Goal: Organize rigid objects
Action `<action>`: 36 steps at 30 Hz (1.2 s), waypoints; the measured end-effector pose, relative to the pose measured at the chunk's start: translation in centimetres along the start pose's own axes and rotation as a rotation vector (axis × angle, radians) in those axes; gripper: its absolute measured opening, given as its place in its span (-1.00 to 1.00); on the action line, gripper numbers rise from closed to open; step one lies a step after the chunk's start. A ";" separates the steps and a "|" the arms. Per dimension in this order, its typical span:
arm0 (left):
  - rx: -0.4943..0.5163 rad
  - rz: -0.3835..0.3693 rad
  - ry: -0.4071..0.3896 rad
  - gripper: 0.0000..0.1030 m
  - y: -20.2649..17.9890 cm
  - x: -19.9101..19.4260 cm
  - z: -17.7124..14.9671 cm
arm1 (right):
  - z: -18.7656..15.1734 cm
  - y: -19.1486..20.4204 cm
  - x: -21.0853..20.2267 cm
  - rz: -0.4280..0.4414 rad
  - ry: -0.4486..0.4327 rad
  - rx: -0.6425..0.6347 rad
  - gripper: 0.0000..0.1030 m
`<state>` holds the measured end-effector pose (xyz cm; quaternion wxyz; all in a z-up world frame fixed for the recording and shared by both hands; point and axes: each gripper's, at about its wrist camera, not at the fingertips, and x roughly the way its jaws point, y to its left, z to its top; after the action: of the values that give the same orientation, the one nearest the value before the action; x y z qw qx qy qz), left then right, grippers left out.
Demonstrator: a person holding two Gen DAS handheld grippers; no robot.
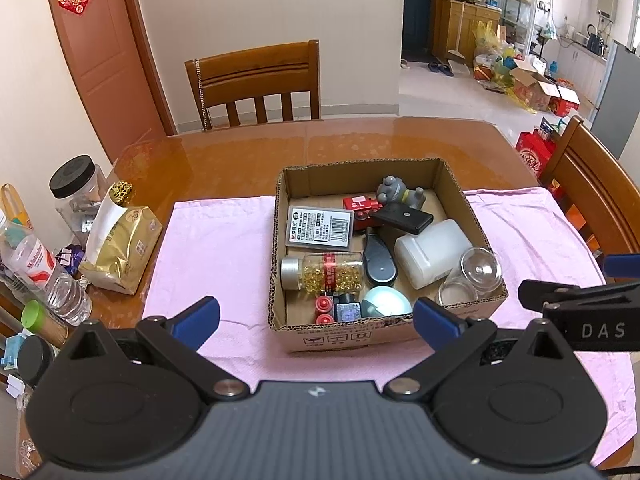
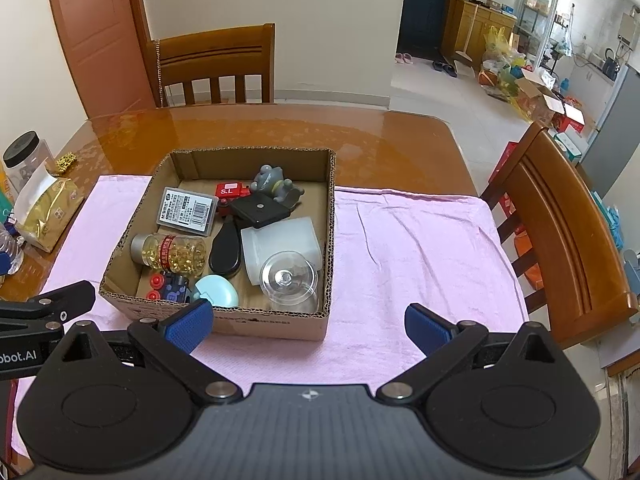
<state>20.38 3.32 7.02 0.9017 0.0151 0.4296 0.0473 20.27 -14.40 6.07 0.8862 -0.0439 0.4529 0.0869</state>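
An open cardboard box (image 1: 384, 336) (image 2: 272, 322) stands on a pink cloth (image 1: 208, 248) (image 2: 408, 248). It holds a pill bottle (image 1: 324, 272) (image 2: 170, 252), a white plastic jar (image 1: 430, 252) (image 2: 280, 244), a clear glass lid (image 1: 476, 274) (image 2: 288, 280), a grey case with a barcode (image 1: 320, 226) (image 2: 188, 210), a grey toy figure (image 1: 396, 192) (image 2: 274, 184), a red toy, a black flat case and a pale blue round case (image 1: 386, 302) (image 2: 216, 290). My left gripper (image 1: 316, 320) is open and empty, just in front of the box. My right gripper (image 2: 308, 326) is open and empty, at the box's near right corner.
A gold bag (image 1: 120, 244), a black-lidded jar (image 1: 78, 186) and a water bottle (image 1: 48, 276) crowd the table's left edge. Wooden chairs stand at the far side (image 1: 256, 84) and at the right (image 2: 560, 232). The wooden table (image 2: 280, 128) stretches beyond the cloth.
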 end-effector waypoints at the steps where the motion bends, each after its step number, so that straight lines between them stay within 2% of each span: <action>1: -0.001 0.000 0.000 0.98 0.0 0.0 0.0 | 0.0 0.0 0.0 0.001 0.001 -0.002 1.00; 26: 0.013 0.051 0.014 0.98 0.1 0.5 0.0 | -0.1 0.5 0.0 -0.011 0.011 -0.014 1.00; 36: 0.016 0.048 0.013 0.98 0.1 0.4 0.0 | -0.3 0.5 0.0 -0.010 0.012 -0.012 1.00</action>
<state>20.66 3.48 6.73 0.8972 0.0325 0.4354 0.0655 19.93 -13.94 5.87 0.8836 -0.0521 0.4576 0.0851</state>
